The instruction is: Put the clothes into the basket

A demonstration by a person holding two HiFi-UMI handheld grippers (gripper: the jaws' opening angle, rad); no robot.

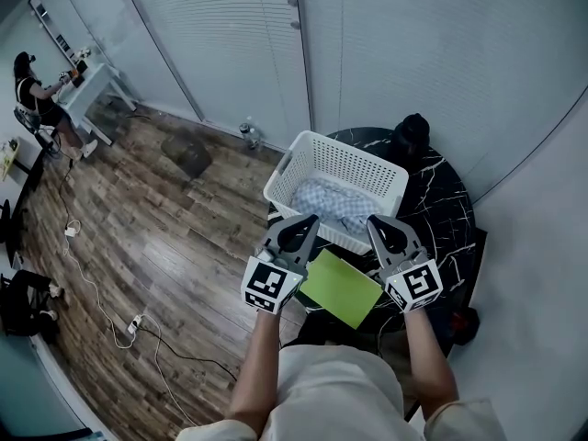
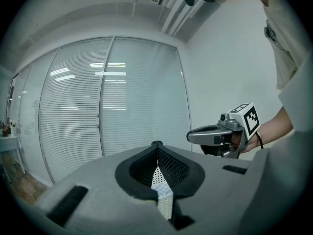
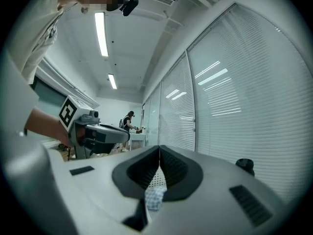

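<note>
Right now the left tool (image 1: 310, 221) and right tool (image 1: 375, 221), both pressed together, hover near the white basket (image 1: 305, 143) on the black worktop (image 1: 452, 200); a checked cloth (image 1: 329, 200) lies inside.

Item: round black table (image 1: 452, 211), marbled with white veins. Holdings, as we find them:

- White perforated basket (image 1: 390, 177), standing on the table's left part, its left corner at or just past the left edge; its long side runs from the left edge towards the table's middle.
- Flat green sheet (image 1: 341, 288), lying at the near edge, just in front of the basket's near wall.
- Small dark object (image 1: 411, 132) at the far edge, behind the basket's far right corner; we cannot tell what it is.
</note>
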